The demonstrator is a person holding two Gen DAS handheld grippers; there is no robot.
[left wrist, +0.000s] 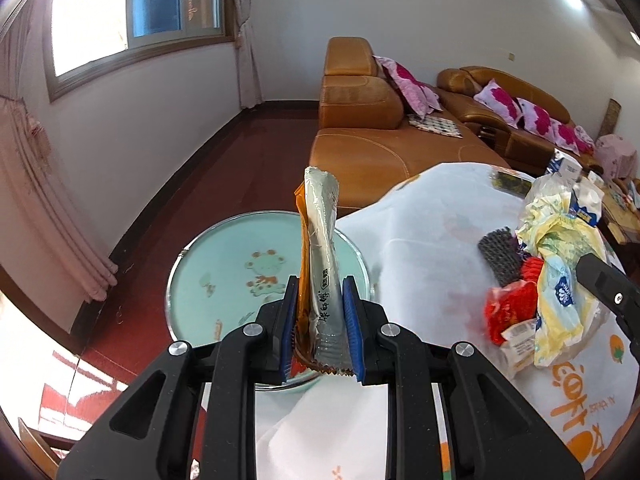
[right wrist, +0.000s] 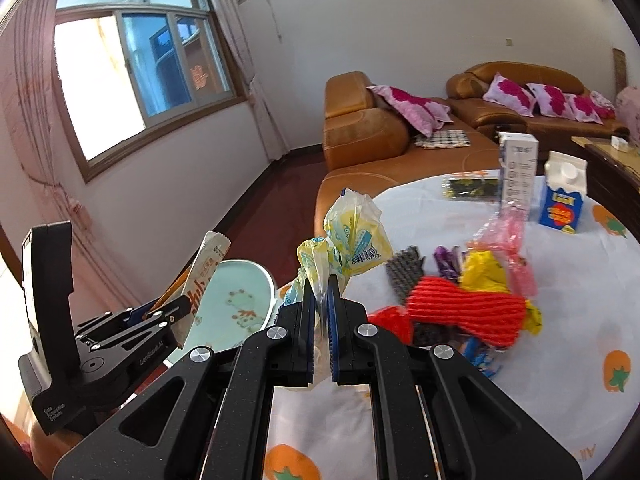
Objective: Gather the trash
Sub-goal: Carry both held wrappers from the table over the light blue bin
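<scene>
Left gripper (left wrist: pixel 320 320): your jaws were closed to a narrow gap around a snack wrapper (left wrist: pixel 320 248), blue pads pressing on both its sides; you held it near its crimped lower end.
Snack wrapper: it stood upright out of the jaws, silver inside facing the left wrist camera, orange outside behind, its top end torn open. It hung above a round pale-green tray (left wrist: pixel 224 264) with a cartoon animal printed on it.
Right gripper (right wrist: pixel 320 300): your jaws were shut almost completely, pinching the thin twisted neck of a yellow plastic bag (right wrist: pixel 356 236).
Yellow plastic bag: crumpled, with blue print, it puffed up above the jaws, lifted clear of the table (right wrist: pixel 560 400).
Two grippers: your left one sat to the left of the right one, over the tray at the table's edge.
Table: it was covered by a white cloth with orange fruit prints.
Trash on the table: a red knitted piece (right wrist: pixel 468 312), a dark grey mesh piece (right wrist: pixel 404 272), a yellow wrapper (right wrist: pixel 484 272), a pink plastic wrapper (right wrist: pixel 508 232) and a purple wrapper (right wrist: pixel 448 260) lay close together to the right of your right gripper.
Cartons: a tall white carton (right wrist: pixel 518 172) and a blue milk carton (right wrist: pixel 562 196) stood upright at the far side of the table.
</scene>
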